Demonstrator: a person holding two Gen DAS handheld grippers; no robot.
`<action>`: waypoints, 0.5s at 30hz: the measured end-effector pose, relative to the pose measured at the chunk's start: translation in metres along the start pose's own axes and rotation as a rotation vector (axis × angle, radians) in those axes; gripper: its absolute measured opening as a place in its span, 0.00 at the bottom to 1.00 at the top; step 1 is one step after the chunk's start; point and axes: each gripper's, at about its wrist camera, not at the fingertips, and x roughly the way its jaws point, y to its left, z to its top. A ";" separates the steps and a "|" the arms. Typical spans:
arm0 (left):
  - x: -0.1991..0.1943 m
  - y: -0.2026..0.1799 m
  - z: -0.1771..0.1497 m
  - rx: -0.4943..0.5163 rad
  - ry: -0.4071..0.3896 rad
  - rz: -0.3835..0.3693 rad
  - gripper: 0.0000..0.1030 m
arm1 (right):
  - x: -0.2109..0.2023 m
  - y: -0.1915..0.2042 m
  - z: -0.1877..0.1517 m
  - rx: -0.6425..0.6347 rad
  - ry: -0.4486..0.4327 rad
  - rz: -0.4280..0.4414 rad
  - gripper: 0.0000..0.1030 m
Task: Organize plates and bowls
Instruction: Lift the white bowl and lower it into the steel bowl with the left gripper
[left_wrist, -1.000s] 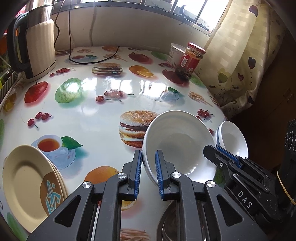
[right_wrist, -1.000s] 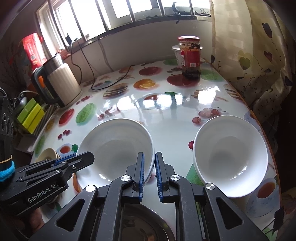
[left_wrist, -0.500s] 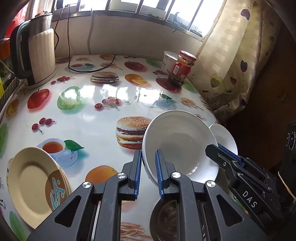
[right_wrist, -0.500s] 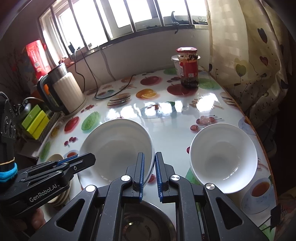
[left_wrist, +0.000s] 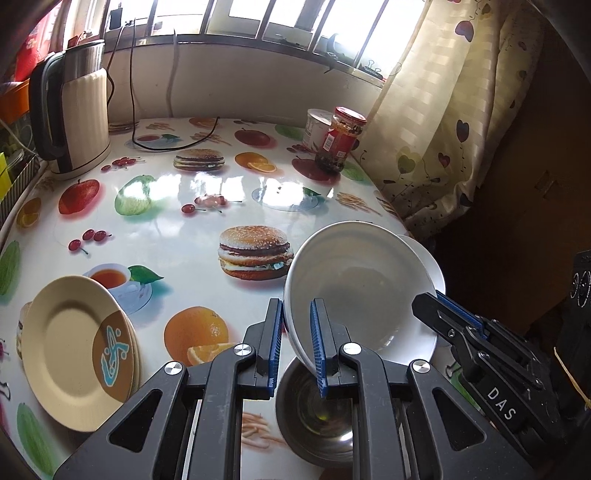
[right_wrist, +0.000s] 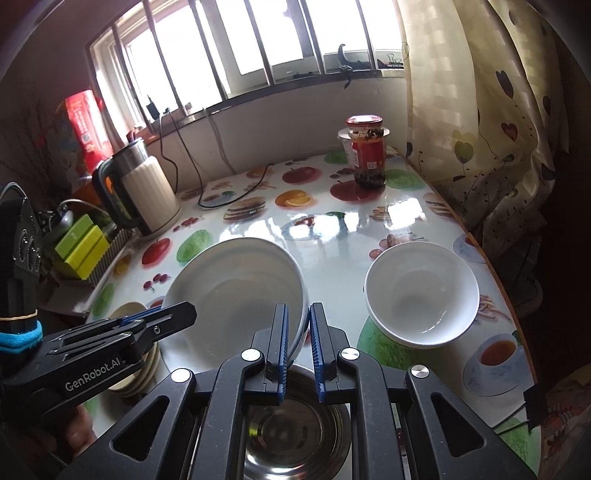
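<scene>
Both grippers hold one large white bowl (left_wrist: 360, 291) in the air, tilted, above a steel bowl (left_wrist: 317, 417). My left gripper (left_wrist: 297, 325) is shut on its left rim. My right gripper (right_wrist: 297, 332) is shut on its right rim; the bowl shows in the right wrist view (right_wrist: 236, 295) too. A second white bowl (right_wrist: 421, 291) sits on the table to the right; in the left wrist view its edge (left_wrist: 428, 258) peeks from behind the held bowl. A stack of beige plates (left_wrist: 77, 350) lies at the left.
The fruit-print table (left_wrist: 177, 229) carries a kettle (left_wrist: 79, 118) at the back left, with a red-lidded jar (left_wrist: 338, 140) and a white tub (left_wrist: 316, 127) at the back right. A curtain (left_wrist: 436, 122) hangs along the table's right edge. Green boxes (right_wrist: 83, 245) stand left of the table.
Both grippers have lifted the large white bowl higher off the table and drawn it back. The steel bowl beneath has come more into view.
</scene>
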 end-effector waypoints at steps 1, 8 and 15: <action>-0.002 -0.001 -0.002 0.002 0.001 -0.002 0.16 | -0.003 0.001 -0.002 0.000 -0.002 -0.002 0.12; -0.007 -0.008 -0.019 0.021 0.019 -0.013 0.16 | -0.021 0.000 -0.020 0.016 -0.007 -0.014 0.12; -0.006 -0.011 -0.035 0.024 0.047 -0.023 0.16 | -0.030 -0.004 -0.039 0.040 0.007 -0.027 0.12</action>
